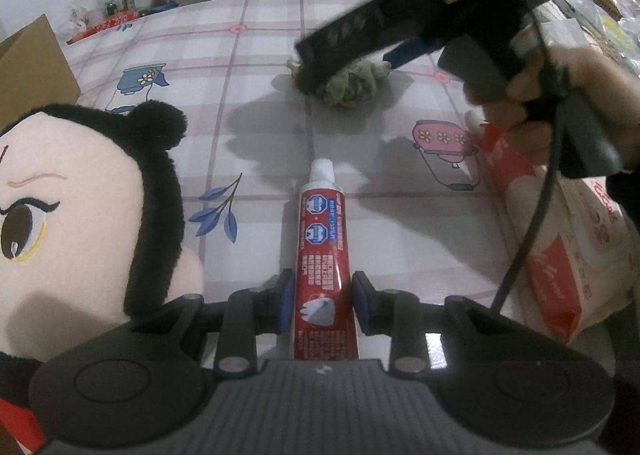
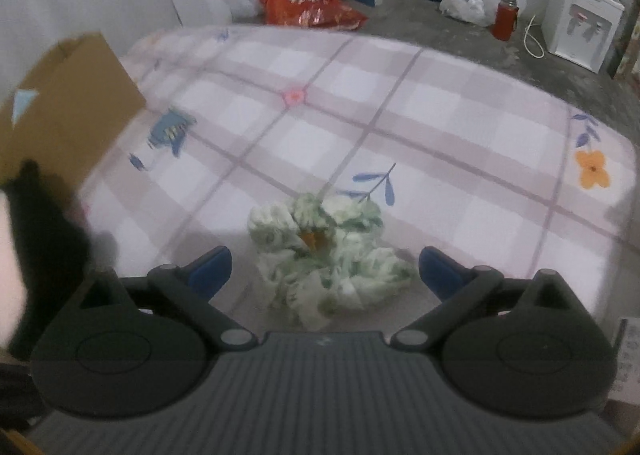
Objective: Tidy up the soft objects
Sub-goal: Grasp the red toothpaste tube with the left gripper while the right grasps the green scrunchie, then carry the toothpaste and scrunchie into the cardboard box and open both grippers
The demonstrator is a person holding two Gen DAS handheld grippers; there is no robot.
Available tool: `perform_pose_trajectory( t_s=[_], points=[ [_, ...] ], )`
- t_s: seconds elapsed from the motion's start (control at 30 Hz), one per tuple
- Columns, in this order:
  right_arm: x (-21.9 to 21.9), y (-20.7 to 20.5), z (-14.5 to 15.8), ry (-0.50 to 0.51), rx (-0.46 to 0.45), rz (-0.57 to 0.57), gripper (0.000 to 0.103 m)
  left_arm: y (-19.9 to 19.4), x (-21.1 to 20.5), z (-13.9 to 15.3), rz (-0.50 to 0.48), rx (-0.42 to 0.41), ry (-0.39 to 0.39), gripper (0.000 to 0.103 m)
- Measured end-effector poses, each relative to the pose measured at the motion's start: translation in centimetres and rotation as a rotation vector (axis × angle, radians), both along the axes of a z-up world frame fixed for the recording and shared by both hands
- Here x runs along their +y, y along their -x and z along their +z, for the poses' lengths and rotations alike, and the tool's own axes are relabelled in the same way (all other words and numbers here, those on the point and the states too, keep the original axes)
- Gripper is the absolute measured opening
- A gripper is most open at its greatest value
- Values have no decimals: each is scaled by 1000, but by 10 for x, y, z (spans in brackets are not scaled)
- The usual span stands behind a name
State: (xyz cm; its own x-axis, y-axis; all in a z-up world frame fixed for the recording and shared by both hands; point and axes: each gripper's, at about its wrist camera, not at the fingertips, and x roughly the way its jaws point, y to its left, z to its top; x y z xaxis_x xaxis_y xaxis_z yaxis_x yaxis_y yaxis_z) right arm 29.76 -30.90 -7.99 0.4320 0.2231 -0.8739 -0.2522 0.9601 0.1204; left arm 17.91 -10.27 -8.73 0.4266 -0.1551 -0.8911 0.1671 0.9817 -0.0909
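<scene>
Your left gripper (image 1: 322, 300) is clamped on the red toothpaste (image 1: 325, 255), which lies flat on the table (image 1: 256, 67). Your right gripper (image 2: 325, 269) has its jaws wide apart around the green scrunchie (image 2: 324, 255), not touching it; the scrunchie sits far beyond the toothpaste cap. Left of the toothpaste is a plush doll (image 1: 80, 215), right of it a tissue pack (image 1: 560, 255).

The plush doll (image 1: 80, 215) is cut off by the left picture edge. The right gripper (image 1: 360, 51) hides part of the green scrunchie (image 1: 352, 83). The tissue pack (image 1: 568, 255) runs off the right edge, and the right wrist view is motion-blurred.
</scene>
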Motion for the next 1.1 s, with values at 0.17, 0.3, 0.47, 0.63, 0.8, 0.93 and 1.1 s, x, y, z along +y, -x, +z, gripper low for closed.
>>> perform_pose_trajectory(
  t_s=[0.17, 0.3, 0.47, 0.63, 0.8, 0.93, 1.1],
  points=[
    [9, 11, -9, 113, -53, 41, 76, 3, -2, 0, 2, -17, -9, 31],
    [2, 18, 2, 96, -40, 0, 29, 6, -4, -1, -8, -43, -26, 30],
    [-19, 40, 18, -16, 4, -101, 21, 9, 1, 0, -4, -35, 16, 30],
    [-29, 81, 38, -86, 42, -158, 21, 22, 8, 6, -6, -26, 55, 30],
    [-29, 133, 60, -112, 23, -198, 21, 45, 15, 23, -20, -59, 79, 30],
    [-28, 173, 88, -143, -47, -250, 20, 67, 22, 44, -33, -99, 104, 30],
    [-14, 211, 133, -188, -147, -272, 20, 98, 37, 77, -47, -174, 156, 30]
  ],
)
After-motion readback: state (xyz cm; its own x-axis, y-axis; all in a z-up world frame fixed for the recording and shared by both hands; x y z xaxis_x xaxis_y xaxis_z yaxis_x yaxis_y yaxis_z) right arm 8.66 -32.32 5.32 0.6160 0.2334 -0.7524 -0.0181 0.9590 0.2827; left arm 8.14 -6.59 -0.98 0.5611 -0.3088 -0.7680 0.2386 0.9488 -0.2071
